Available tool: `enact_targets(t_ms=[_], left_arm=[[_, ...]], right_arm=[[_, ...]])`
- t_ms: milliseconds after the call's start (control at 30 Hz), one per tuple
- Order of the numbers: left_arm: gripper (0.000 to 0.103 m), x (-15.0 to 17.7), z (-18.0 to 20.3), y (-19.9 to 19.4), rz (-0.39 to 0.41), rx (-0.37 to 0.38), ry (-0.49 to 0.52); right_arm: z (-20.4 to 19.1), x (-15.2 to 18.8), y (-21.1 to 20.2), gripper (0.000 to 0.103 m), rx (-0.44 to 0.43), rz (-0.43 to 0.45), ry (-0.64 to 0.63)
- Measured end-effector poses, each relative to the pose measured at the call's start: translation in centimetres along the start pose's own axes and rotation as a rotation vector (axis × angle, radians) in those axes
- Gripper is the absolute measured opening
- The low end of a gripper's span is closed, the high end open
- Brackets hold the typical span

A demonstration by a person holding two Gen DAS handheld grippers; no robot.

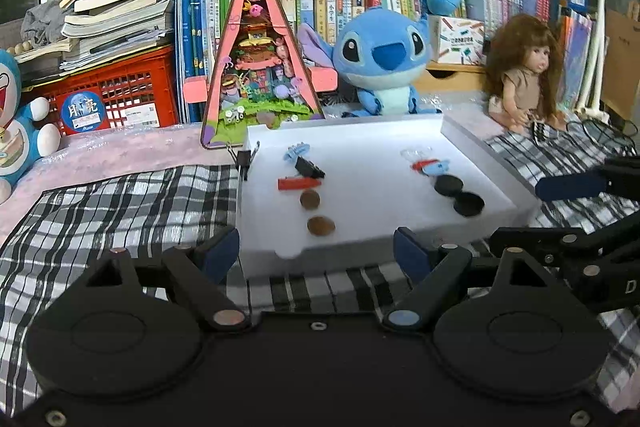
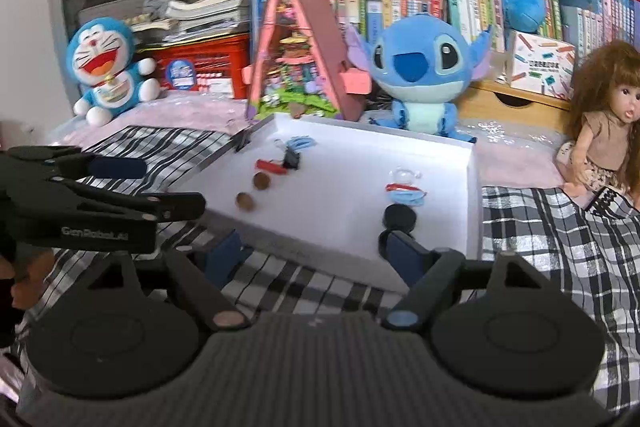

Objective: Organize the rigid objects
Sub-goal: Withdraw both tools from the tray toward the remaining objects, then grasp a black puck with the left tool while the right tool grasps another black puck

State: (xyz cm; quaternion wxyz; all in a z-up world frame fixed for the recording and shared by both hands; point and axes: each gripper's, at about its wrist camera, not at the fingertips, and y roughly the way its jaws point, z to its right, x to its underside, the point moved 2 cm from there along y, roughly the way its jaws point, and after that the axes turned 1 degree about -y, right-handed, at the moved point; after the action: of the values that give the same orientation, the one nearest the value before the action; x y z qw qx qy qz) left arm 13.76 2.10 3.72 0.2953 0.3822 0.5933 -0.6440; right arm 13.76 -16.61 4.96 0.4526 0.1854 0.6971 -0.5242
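White and shallow, the tray (image 1: 400, 131) lies on a checked cloth (image 1: 120, 203) in front of the blue plush (image 1: 384, 59), and every small piece to be sorted lies inside it. Toward the tray's left side are two brown discs (image 1: 321, 225), a red bar (image 1: 299, 183), a black clip (image 1: 309, 167) and a pale blue comb-like piece (image 1: 297, 149). Toward its right side are two black discs (image 1: 469, 204), a clear piece (image 1: 416, 153) and a small red-and-blue piece (image 1: 432, 165). All look hard, light and probably slick on that smooth floor. The discs lie flat, so I would expect them to slide rather than lift; pinching across the rim looks best. The bar and clip offer long straight sides, easier to take across the narrow width. The left gripper (image 1: 316, 251) hangs at the tray's near edge, jaws released and empty. The right gripper (image 2: 316, 251) sits near the tray's near corner, one finger by a black disc, jaws spread with nothing between them.
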Motion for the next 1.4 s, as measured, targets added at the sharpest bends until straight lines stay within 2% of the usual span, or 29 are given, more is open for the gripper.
enact_targets(t_ms=[333, 533, 700, 767, 933, 1067, 1233, 1300, 1333, 1400], left_arm=[[0.083, 3.5, 0.5, -1.9, -0.007, 0.034, 0.025], [0.083, 5.3, 0.2, -2.4, -0.039, 0.062, -0.016], [0.082, 6.4, 0.1, -2.6, -0.051, 0.070, -0.012], [0.073, 6.8, 0.2, -2.5, -0.068, 0.094, -0.021], [0.061, 7.3, 0.5, -2.2, -0.093, 0.147, -0.045], [0.050, 7.3, 1.0, -1.7, -0.102, 0.161, -0.050], [0.043, 7.3, 1.6, -1.2, -0.104, 0.183, -0.074], [0.037, 7.2, 1.8, -1.1, -0.104, 0.183, -0.081], [0.030, 7.2, 1.8, -1.1, -0.105, 0.182, -0.084], [0.030, 7.2, 1.9, -1.0, -0.107, 0.180, -0.084]], right_arm=[[-2.2, 2.7, -1.9, 0.089, -0.013, 0.019, -0.104], [-3.6, 4.6, -2.7, 0.091, -0.015, 0.019, -0.177], [-4.5, 6.2, -3.1, 0.093, -0.021, 0.011, -0.225], [-4.7, 6.8, -3.0, 0.093, -0.025, 0.006, -0.223], [-5.2, 8.1, -2.7, 0.093, -0.045, -0.019, -0.226], [-5.6, 8.8, -2.5, 0.093, -0.053, -0.028, -0.230], [-5.9, 9.1, -2.3, 0.093, -0.060, -0.034, -0.228], [-6.0, 9.2, -2.3, 0.093, -0.063, -0.033, -0.226], [-6.1, 9.2, -2.2, 0.093, -0.063, -0.031, -0.224], [-6.2, 9.2, -2.2, 0.093, -0.063, -0.028, -0.219]])
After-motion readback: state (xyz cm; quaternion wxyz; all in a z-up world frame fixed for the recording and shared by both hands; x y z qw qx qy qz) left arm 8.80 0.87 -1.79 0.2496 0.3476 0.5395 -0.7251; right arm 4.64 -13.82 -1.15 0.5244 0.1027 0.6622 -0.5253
